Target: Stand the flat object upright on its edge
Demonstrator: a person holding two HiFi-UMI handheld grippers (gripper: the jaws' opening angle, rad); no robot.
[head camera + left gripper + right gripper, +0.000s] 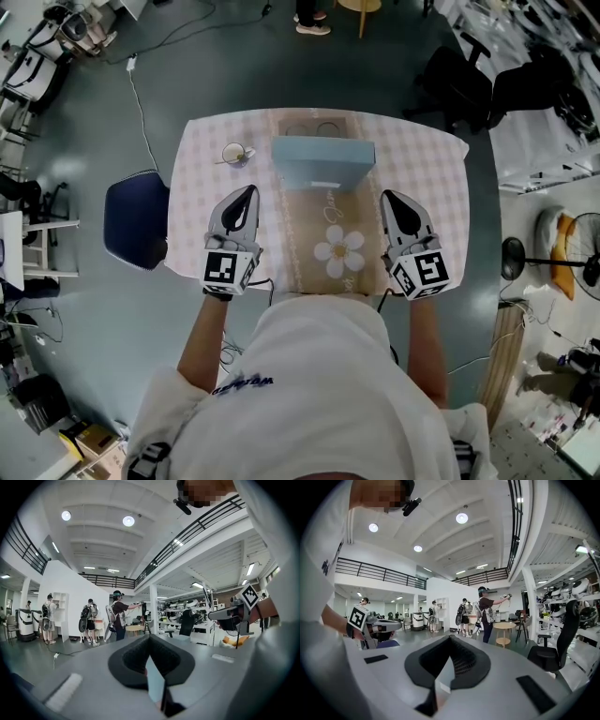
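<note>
A light-blue flat rectangular box [323, 161] sits mid-tabletop toward the far edge of the pink-checked table [427, 159]. The left gripper [250, 190] and right gripper [387, 196] hover over the near edge, jaws pressed together, empty.

Box [322, 161] on table [427, 178], cup [234, 153] just to its left

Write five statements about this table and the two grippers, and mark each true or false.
1. The light blue flat box lies flat on the pink checked tablecloth. True.
2. The left gripper clamps the box. False: it is shut on nothing, short of the box.
3. The right gripper is shut and empty. True.
4. The small pale cup sits right of the box. False: it sits left of it.
5. The dark blue chair stands at the table's left side. True.
</note>
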